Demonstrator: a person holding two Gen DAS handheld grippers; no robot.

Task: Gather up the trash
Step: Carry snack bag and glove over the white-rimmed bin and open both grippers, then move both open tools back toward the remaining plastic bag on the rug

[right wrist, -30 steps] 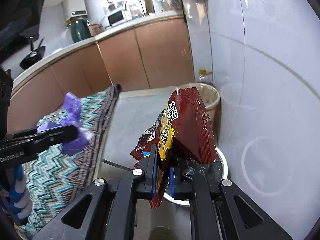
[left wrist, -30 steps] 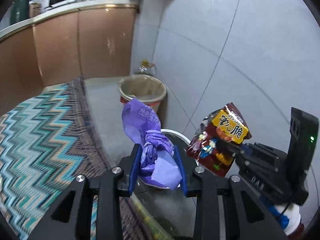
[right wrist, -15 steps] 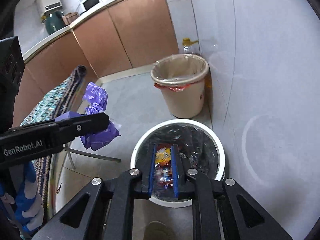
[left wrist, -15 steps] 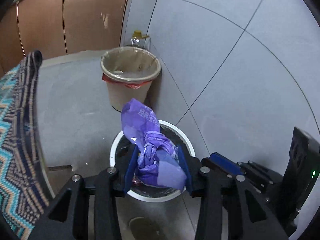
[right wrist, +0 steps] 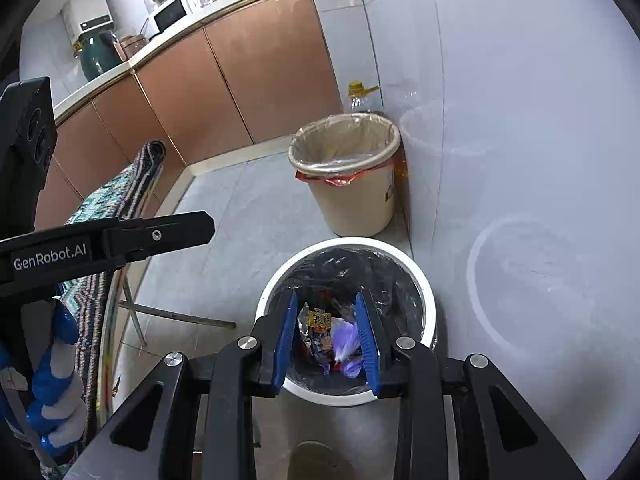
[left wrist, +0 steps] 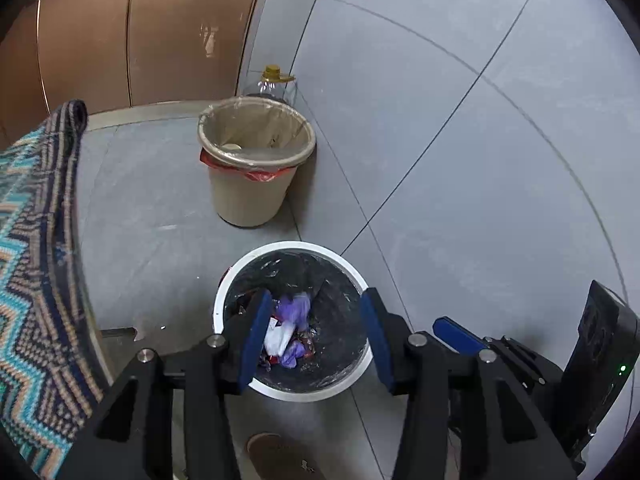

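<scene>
The left claw [left wrist: 316, 334] hangs spread wide over the white-rimmed bin [left wrist: 240, 264] with nothing between its blue pads, and the purple wrapper [left wrist: 294, 308] lies down inside on the black liner among the other scraps. To its right, the right claw [right wrist: 328, 336] is parted about as far and also empty, with the snack packet [right wrist: 318, 330] resting in the same bin beside the purple piece. The risks from here look small: a pad lowered any further could snag the loose liner and drag it or the trash back out on the way up, and a careless swing toward the patterned cloth [left wrist: 36, 264] on the bench could knock a claw against its edge. Against half a second ago, the left claw has gone from clamping the purple wrapper above the rim to open and bare, and the right claw's pads stand farther apart over the packet.
</scene>
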